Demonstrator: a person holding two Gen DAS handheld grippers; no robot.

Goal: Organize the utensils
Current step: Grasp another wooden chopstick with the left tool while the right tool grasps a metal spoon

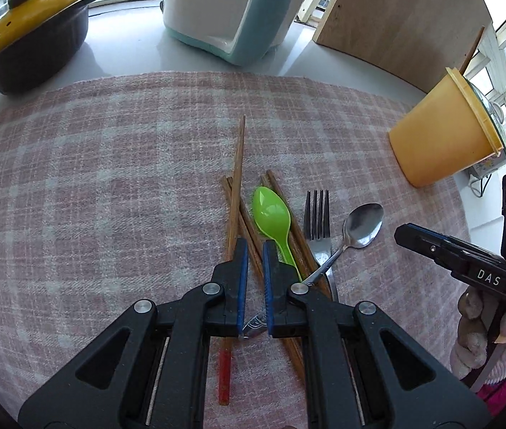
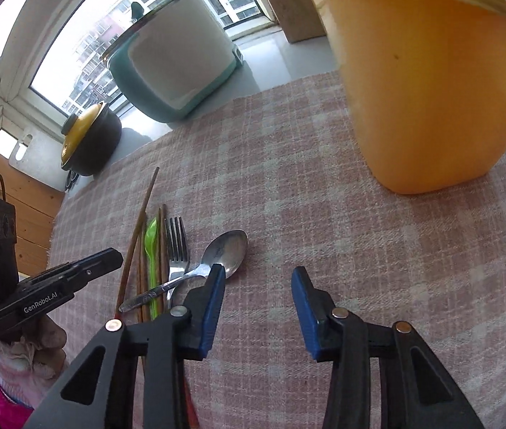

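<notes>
Two hand-held grippers hang over a pink plaid cloth (image 1: pixel 110 178) on the table. Left hand-held gripper (image 1: pixel 253 250): jaws drawn narrow, nothing pinched, tips above the utensil heap. Right hand-held gripper (image 2: pixel 258 279): jaws partway apart, nothing between them, bare cloth below, tips just right of the heap.

Heap, all lying loose: several wooden chopsticks (image 1: pixel 237 171), one with a red end; green plastic spoon (image 1: pixel 271 214) on top of them; steel fork (image 1: pixel 318 221); steel spoon (image 1: pixel 364 225), its handle crossing the fork and chopsticks. Orange plastic cup (image 1: pixel 439 132) stands upright at the cloth's right edge, well apart from the heap, one stick already poking out of it.

Risks, as I judge them: pieces overlap, so a pinch may drag a neighbour along or scatter the sticks. Thin flat handles on soft cloth could slip a narrow grip. Both tools working one small heap may knock each other.
</notes>
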